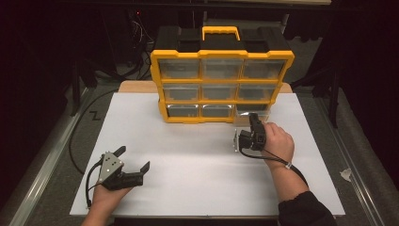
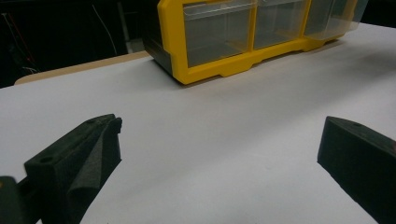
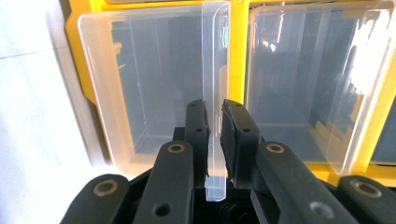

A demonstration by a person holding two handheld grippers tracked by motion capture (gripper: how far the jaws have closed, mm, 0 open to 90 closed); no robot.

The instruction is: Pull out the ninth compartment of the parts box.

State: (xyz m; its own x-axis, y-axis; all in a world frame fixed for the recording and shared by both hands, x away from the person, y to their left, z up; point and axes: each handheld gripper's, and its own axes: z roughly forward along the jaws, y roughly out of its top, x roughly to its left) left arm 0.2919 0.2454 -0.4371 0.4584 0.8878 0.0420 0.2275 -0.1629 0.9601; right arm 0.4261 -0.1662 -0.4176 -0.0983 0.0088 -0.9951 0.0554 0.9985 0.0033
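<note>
A: What sits on the table (image 1: 197, 160)?
B: A yellow plastic organizer (image 1: 221, 84) with a black back and a yellow handle (image 1: 220, 32) on top. It holds nine clear drawers, three rows of three, boxy with rounded corners. The table top is matte white and smooth.

A: And the right hand-held gripper (image 3: 214, 128)?
B: It's at the bottom right drawer (image 1: 252, 110), which stands out from the frame. The right hand (image 1: 277, 141) holds it level, pointed at the cabinet. In the right gripper view its black jaws are nearly together around a thin clear plastic tab (image 3: 215, 93) standing edge-on between them, so it's gripping that tab, the drawer's handle as far as I can tell.

A: The left hand-held gripper (image 1: 136, 157)?
B: Near the table's front left, resting low, with a grey three-cornered plate on top. Its two black foam-faced jaws are spread wide with nothing between them.
</note>
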